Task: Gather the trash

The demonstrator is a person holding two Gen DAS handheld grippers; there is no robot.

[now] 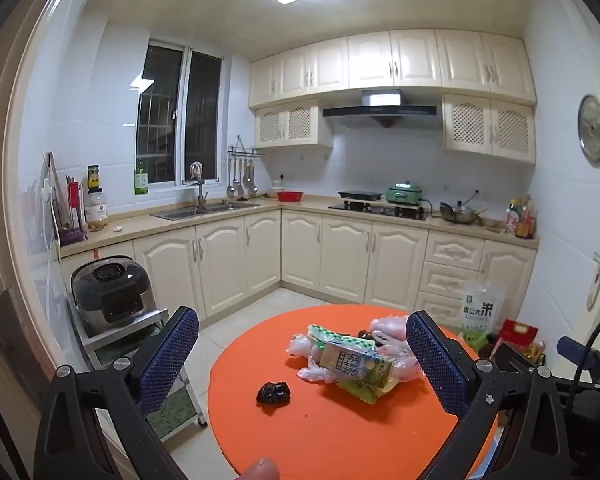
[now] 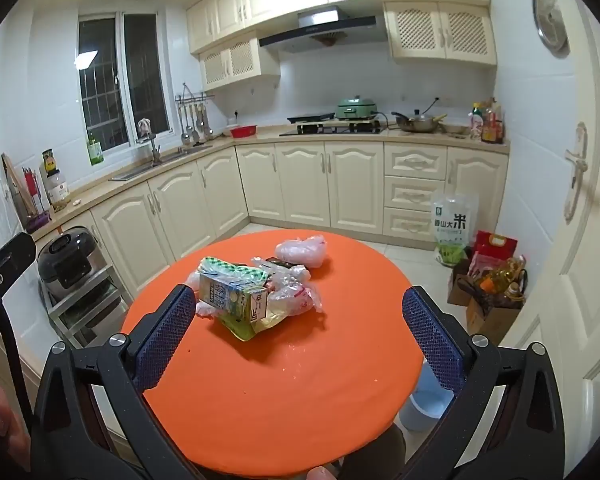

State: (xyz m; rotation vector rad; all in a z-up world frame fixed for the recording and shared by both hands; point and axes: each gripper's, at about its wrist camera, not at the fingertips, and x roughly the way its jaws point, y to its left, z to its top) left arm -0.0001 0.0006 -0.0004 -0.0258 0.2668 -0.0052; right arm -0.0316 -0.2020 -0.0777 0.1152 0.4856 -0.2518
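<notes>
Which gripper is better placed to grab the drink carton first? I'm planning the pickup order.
Probably the right gripper. Its open jaws frame the drink carton, which lies close to its left finger. From the left gripper, also open, the carton sits further out on the orange table, with a crumpled black wrapper nearer.

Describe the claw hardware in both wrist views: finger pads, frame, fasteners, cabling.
Both claws match. The left claw and right claw each have two fingers faced with dark blue dimple-textured pads on matte black triangular linkage arms with cut-outs, pinned by round silver bolts. A black cable loops beside each.
</notes>
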